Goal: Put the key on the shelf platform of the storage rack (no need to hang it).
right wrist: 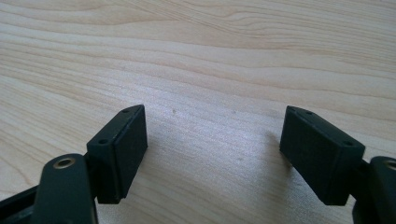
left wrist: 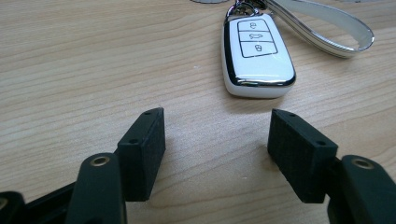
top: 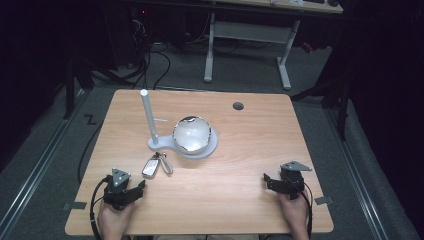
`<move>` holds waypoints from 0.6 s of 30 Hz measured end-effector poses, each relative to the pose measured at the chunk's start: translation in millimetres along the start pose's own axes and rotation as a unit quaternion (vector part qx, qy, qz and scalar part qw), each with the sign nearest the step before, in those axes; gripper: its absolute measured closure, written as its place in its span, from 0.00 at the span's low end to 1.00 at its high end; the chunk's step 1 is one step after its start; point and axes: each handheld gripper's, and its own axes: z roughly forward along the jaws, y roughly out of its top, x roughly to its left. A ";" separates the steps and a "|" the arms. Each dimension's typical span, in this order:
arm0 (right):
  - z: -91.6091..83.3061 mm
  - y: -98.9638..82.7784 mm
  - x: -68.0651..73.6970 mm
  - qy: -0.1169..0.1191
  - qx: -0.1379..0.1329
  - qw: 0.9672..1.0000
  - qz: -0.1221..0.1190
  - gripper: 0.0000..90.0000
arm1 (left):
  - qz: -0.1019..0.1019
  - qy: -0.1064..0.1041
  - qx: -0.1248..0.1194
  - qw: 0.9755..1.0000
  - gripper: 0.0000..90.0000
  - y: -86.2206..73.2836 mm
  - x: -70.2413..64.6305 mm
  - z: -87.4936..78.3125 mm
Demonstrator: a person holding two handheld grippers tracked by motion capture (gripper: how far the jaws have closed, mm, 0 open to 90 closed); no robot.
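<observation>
- Left gripper (top: 138,187): fingers open, nothing between them, low over the table (top: 240,200).
- Key fob (left wrist: 258,56): flat on the table just ahead of the left gripper, strap (left wrist: 327,25) attached, near the white stand (top: 150,125).
- Right gripper (top: 266,181): fingers open, over bare table.

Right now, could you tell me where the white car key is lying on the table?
In the high view the car key lies flat on the table's left half, just ahead of the open left tongs and in front of the white stand.
</observation>
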 end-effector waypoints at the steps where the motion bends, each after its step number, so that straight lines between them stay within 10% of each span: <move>1: 0.0 0.0 0.0 0.000 0.000 1.000 0.000 0.26 | -0.001 0.000 0.000 1.000 0.41 -0.1 -0.1 0.0; 18: 0.0 0.0 0.0 0.000 0.000 1.000 0.000 0.26 | -0.005 0.003 -0.001 1.000 0.41 -0.1 -0.8 0.3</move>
